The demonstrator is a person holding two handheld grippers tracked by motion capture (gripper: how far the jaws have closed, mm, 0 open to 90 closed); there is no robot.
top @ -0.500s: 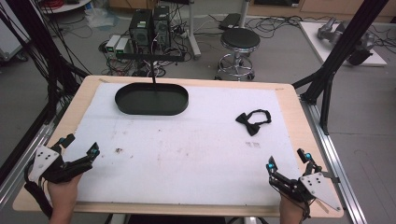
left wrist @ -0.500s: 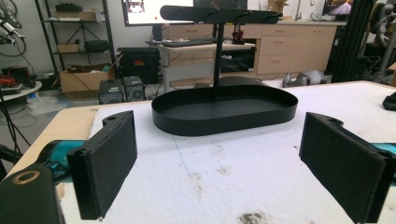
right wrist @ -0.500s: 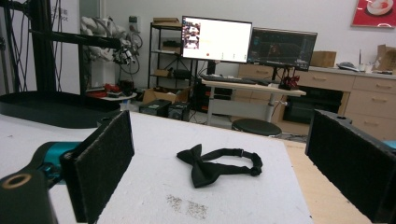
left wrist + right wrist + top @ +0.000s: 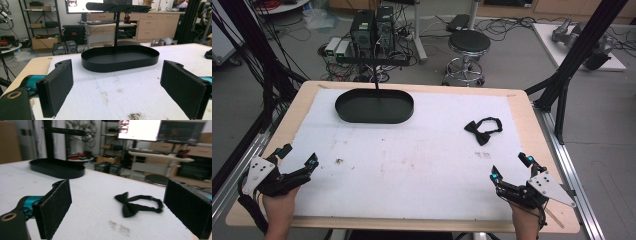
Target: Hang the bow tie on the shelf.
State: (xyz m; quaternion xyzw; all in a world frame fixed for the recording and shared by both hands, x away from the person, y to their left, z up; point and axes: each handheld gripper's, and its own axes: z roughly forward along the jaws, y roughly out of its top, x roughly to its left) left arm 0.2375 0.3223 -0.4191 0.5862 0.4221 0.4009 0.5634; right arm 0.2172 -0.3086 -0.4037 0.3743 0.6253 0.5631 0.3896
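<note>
While both hands rest at the near edge of the surface, the left tool (image 4: 298, 155) is held at the near left corner with its jaws spread wide and nothing between them; in the left gripper view the two black padded jaws are seen far apart, with bare white covering between. The right tool (image 4: 511, 166) is held at the near right corner, likewise wide open and gripping nothing, its grey three-cornered plate (image 4: 551, 186) lying toward the right edge. A black bow tie (image 4: 482, 129) is seen lying flat on the white covering, beyond the right tool and well apart from it, on the right half of the surface; in the right gripper view the bow tie (image 4: 138, 204) is framed between the two jaws but farther off, touched by neither. A black oval tray (image 4: 374, 107) is placed at the far left-centre of the surface (image 4: 412, 160), and a thin black post (image 4: 377, 80) rises from its middle to a horizontal bar. In the left gripper view the tray (image 4: 120, 59) is seen straight ahead, well beyond the jaws. Faint dark smudges are scattered over the white covering. Behind the surface, a round stool (image 4: 468, 44) and computer equipment (image 4: 372, 27) are seen on the floor
</note>
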